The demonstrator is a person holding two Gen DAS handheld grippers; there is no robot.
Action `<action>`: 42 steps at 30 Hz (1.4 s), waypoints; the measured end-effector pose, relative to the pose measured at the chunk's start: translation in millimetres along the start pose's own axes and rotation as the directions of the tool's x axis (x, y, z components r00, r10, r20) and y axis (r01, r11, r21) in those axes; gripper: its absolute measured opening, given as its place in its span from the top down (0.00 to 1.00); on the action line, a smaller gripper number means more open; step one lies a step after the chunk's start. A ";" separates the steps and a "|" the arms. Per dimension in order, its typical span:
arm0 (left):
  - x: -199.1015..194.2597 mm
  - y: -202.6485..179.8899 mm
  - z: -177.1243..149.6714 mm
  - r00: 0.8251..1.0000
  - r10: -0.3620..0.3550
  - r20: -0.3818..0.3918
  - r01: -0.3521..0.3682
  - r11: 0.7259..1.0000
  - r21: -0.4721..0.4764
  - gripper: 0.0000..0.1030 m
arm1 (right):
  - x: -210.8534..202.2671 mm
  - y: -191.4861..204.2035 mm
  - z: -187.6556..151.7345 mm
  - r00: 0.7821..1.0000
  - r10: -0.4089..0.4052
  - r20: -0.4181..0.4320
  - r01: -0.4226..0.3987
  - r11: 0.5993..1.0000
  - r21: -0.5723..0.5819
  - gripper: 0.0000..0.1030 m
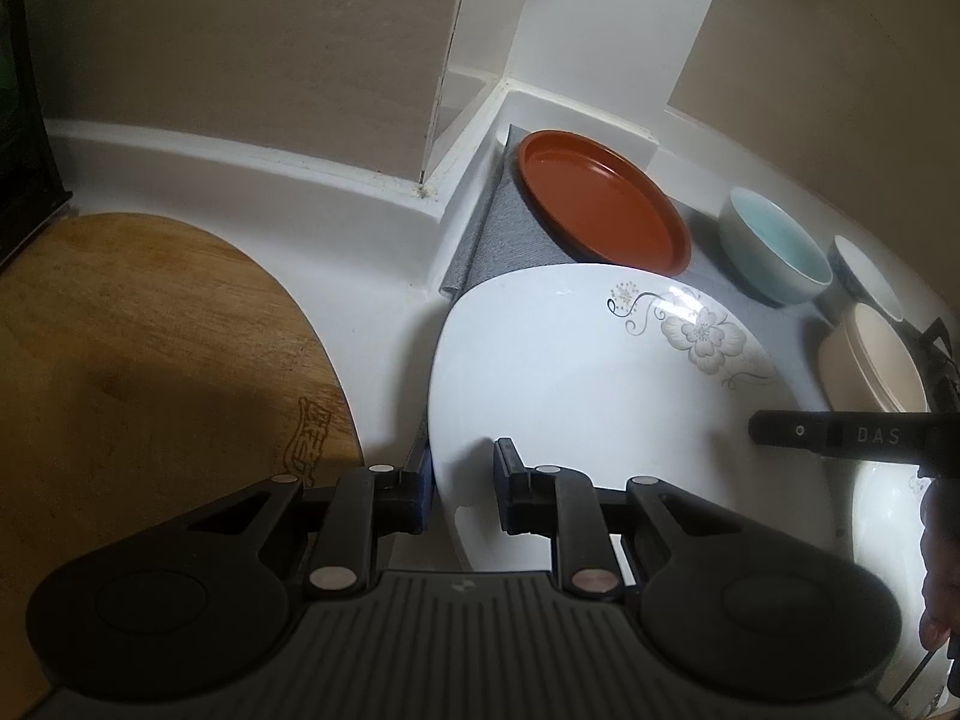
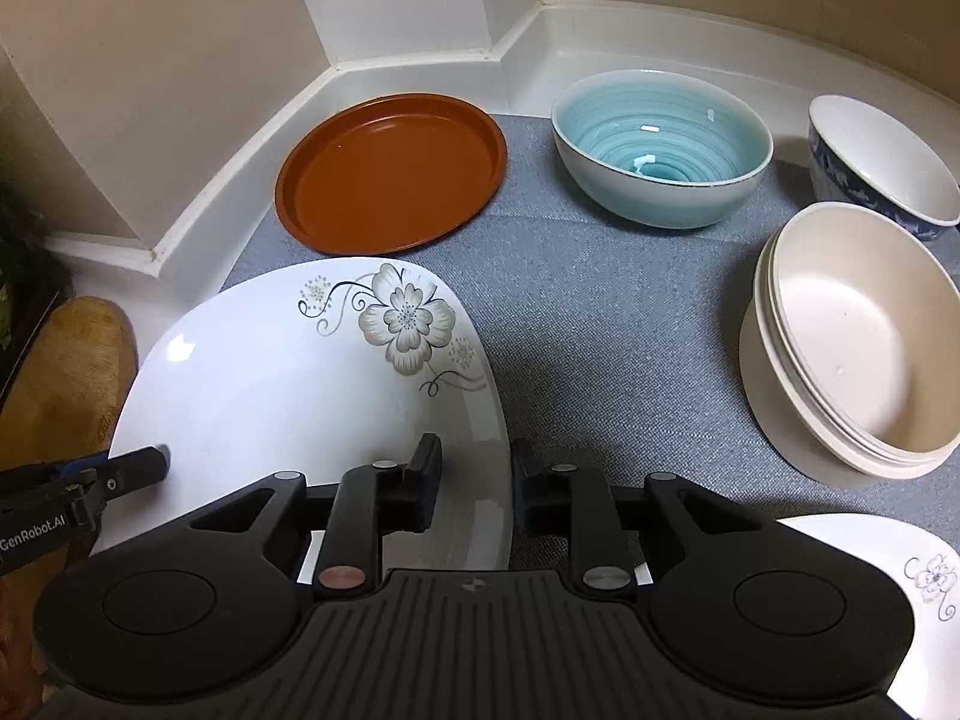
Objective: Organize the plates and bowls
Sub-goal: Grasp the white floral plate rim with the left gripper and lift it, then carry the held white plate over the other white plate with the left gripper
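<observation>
Both grippers are straddling opposite edges of one white flowered plate [image 2: 288, 396]. On the left gripper [image 1: 462, 483], the jaws are standing slightly apart with the plate's rim between them, one finger under the rim, one on top; whether the pads are pressing cannot be told. On the right gripper [image 2: 474, 489], the jaws are likewise parted around the rim at the plate's four o'clock side, and pad contact is unclear.

The plate is sitting on a grey mat [image 2: 600, 330]. At its twelve o'clock one brown plate [image 2: 390, 174] is lying flat. Toward two o'clock one pale blue bowl [image 2: 660, 147] is standing; farther right are one blue-patterned white bowl [image 2: 882, 165] and a nested stack of cream bowls [image 2: 858, 336], count unclear. A second flowered plate [image 2: 924, 588] is showing at five o'clock. One wooden board [image 1: 150, 360] is lying at nine o'clock.
</observation>
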State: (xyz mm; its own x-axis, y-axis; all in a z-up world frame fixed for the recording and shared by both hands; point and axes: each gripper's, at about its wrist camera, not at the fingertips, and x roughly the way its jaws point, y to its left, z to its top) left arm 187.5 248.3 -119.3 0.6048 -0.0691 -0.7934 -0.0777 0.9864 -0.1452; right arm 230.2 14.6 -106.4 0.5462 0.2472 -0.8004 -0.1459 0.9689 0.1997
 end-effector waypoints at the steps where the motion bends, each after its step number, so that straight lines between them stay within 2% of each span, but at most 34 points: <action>1: -0.3 -0.6 0.3 1.000 0.002 0.003 -0.002 1.000 0.008 0.78 | -0.4 -0.2 -0.9 1.000 0.002 0.006 -0.002 1.000 0.000 0.75; 6: -4.0 0.2 5.0 1.000 -0.007 0.013 0.006 1.000 0.023 0.78 | -7.7 -9.3 -4.8 0.999 0.038 0.033 -0.040 0.998 0.056 0.81; 8: -7.3 -2.6 6.5 1.000 -0.009 0.025 0.008 0.999 0.031 0.78 | -14.2 -7.9 -7.0 0.998 0.039 0.051 -0.041 0.998 0.041 0.82; 17: -30.4 -28.7 4.9 0.997 -0.058 0.056 0.052 0.994 0.095 0.78 | -50.7 -21.4 -23.1 0.993 0.036 0.113 -0.048 0.993 0.105 0.82; 25: -44.1 -75.0 -12.0 0.990 -0.132 0.053 0.121 0.977 0.176 0.78 | -94.1 -51.1 -53.6 0.985 -0.022 0.173 -0.010 0.983 0.184 0.82; 30: -46.8 -104.4 -24.8 0.985 -0.172 0.035 0.159 0.960 0.229 0.78 | -111.8 -70.6 -75.9 0.980 -0.077 0.181 0.033 0.971 0.238 0.82; 42: -40.5 -143.0 -46.2 0.981 -0.194 -0.008 0.186 0.929 0.319 0.79 | -123.5 -117.0 -122.1 0.975 -0.134 0.177 0.069 0.939 0.336 0.82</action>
State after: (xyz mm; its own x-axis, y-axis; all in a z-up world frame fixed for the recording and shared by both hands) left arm 137.5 103.2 -93.7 0.6019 -0.2603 -0.7550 0.2931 0.9514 -0.0944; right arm 79.1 -130.3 -100.0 0.6981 0.1121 -0.7072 0.1775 0.9298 0.3226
